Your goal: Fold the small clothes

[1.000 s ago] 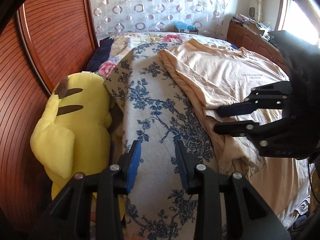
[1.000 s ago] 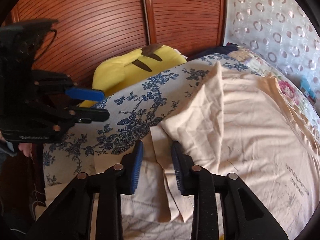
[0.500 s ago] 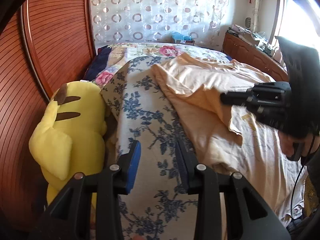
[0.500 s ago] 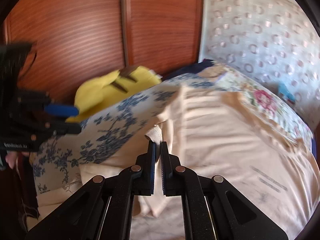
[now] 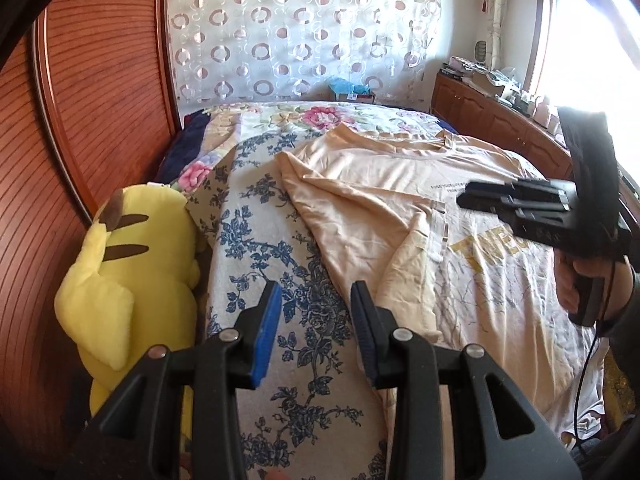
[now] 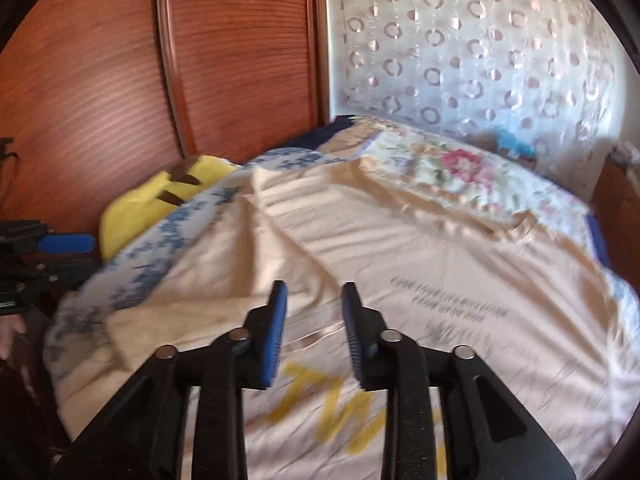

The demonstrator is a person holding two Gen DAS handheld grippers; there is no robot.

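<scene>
A peach T-shirt with yellow lettering lies spread on the bed, its left sleeve folded in over the front. It also fills the right wrist view. My left gripper is open and empty above the blue floral cloth, left of the shirt. My right gripper is open and empty, hovering just over the shirt's folded sleeve; it shows from the side in the left wrist view.
A yellow plush toy lies at the bed's left edge against the wooden wardrobe. A flowered quilt covers the far bed. A wooden cabinet stands at the right under the window.
My right gripper pinched the sleeve, carried it right over the shirt front, then opened and let it go. The left gripper stayed open and drew back slightly.
</scene>
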